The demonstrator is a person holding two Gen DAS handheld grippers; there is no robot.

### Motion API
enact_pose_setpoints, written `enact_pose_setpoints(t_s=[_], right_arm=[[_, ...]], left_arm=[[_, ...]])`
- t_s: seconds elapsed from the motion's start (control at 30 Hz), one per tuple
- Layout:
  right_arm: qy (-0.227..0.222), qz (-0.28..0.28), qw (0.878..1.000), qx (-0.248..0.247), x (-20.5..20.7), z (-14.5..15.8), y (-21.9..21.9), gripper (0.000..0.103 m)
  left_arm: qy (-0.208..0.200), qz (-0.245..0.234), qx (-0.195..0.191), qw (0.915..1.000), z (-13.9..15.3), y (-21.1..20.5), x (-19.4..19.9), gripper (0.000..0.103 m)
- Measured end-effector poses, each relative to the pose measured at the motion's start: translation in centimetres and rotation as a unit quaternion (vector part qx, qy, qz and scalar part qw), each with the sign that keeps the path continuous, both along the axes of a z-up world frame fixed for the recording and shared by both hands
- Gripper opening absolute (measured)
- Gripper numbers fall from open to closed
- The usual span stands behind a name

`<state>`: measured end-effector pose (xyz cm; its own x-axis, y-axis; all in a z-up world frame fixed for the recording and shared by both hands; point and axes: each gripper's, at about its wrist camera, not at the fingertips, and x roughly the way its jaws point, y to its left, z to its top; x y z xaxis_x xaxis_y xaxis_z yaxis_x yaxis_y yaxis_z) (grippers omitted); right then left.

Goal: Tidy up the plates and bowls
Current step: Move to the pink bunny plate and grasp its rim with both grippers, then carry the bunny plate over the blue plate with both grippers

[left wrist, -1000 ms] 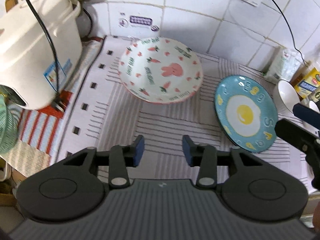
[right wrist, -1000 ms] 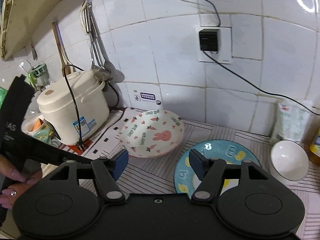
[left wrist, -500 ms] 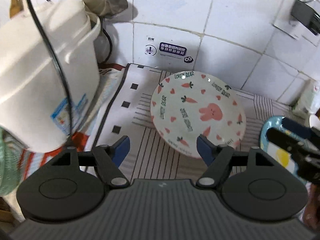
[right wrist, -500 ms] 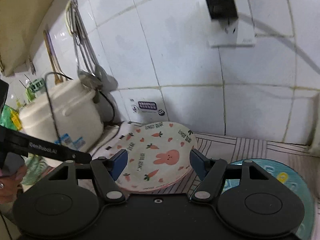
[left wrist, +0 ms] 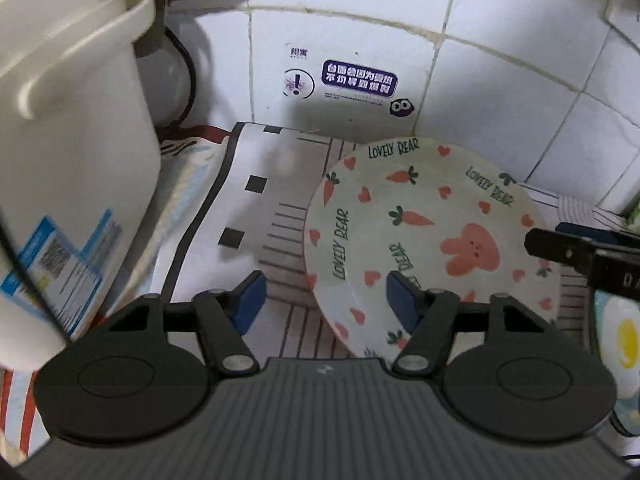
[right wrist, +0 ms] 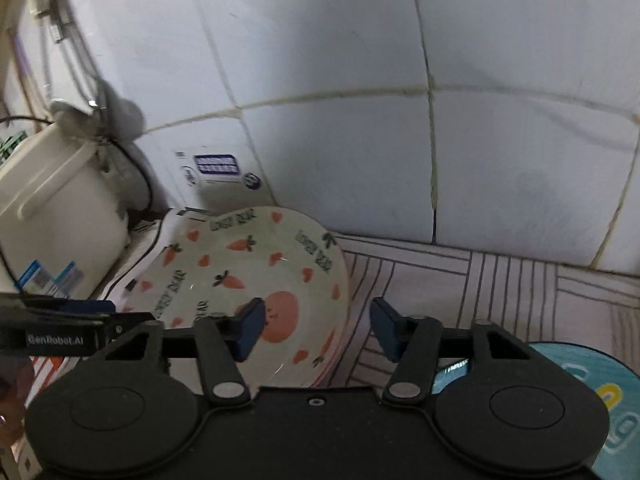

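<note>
Cream bunny bowl point(left wrist: 432, 236), fried-egg yolk on blue plate point(left wrist: 624, 344) only left-wrist view

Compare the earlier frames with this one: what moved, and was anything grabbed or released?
Both grippers came down and in toward the bunny plate, which now fills much more of each view. The left gripper straddles its left rim, the right gripper its right rim; both sets of jaws are closing, pads not yet pressing. Nothing grabbed or released. The bunny plate, egg plate and rice cooker stayed put.
</note>
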<state>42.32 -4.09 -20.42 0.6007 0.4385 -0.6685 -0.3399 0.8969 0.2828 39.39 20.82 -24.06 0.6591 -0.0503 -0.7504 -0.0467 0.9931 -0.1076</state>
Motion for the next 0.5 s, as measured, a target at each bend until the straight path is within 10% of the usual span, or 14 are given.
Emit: enact_pose_setpoints(t_s=[0.27, 0.5], right_arm=[[0.036, 0.003, 0.999, 0.000, 1.6, -1.3, -0.1, 0.016], [0.050, 0.014, 0.998, 0.028, 2.2, -1.6, -1.0, 0.015]], left_arm=[[0.015, 0.008, -0.033, 0.9993, -1.0, 0.5, 1.2, 0.021], [0.025, 0.022, -0.036, 0.9988, -1.0, 0.4, 1.5, 0.022]])
